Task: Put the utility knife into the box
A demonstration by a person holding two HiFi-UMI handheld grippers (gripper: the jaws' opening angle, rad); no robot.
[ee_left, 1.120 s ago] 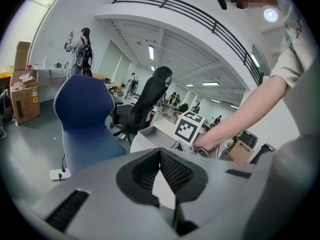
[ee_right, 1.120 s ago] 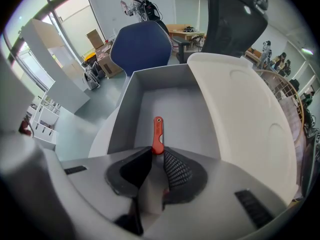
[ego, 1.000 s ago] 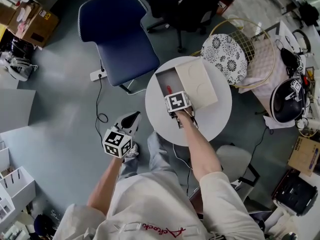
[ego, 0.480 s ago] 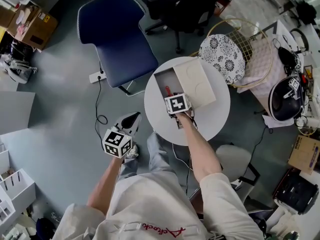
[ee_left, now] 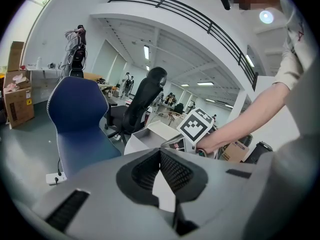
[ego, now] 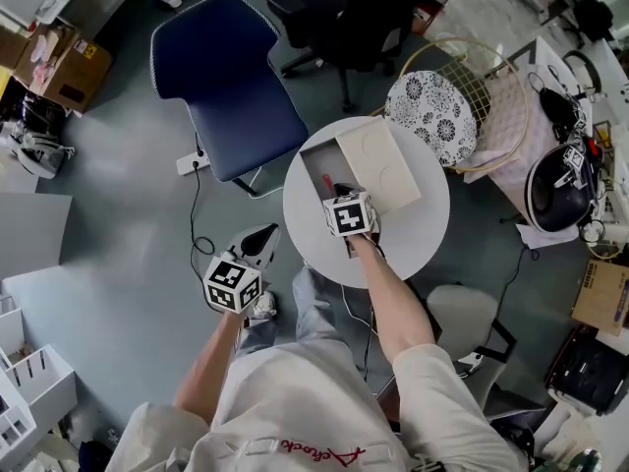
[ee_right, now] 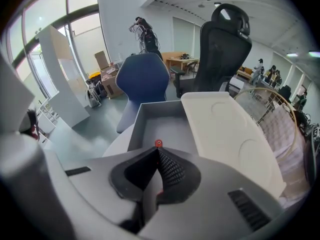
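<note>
The utility knife (ego: 327,181) lies in the open grey box (ego: 316,155) on the round white table (ego: 413,234); only its red end (ee_right: 158,143) shows past the jaws in the right gripper view. My right gripper (ego: 340,195) hovers over the box's near end. Its jaws have just been closing and now meet with nothing between them (ee_right: 159,152). The box's white lid (ego: 381,168) lies across the right side of the box. My left gripper (ego: 257,240) hangs shut and empty off the table to the left, over the floor; its pads meet (ee_left: 160,152).
A blue chair (ego: 231,77) stands left of the table, a black office chair (ego: 344,18) behind it. A patterned round plate (ego: 432,116) on a wire basket (ego: 491,96) sits to the right. A cable and power strip (ego: 192,162) lie on the floor.
My right gripper has lifted a little away from the box while the knife's red end stays inside. The left gripper has kept its place.
</note>
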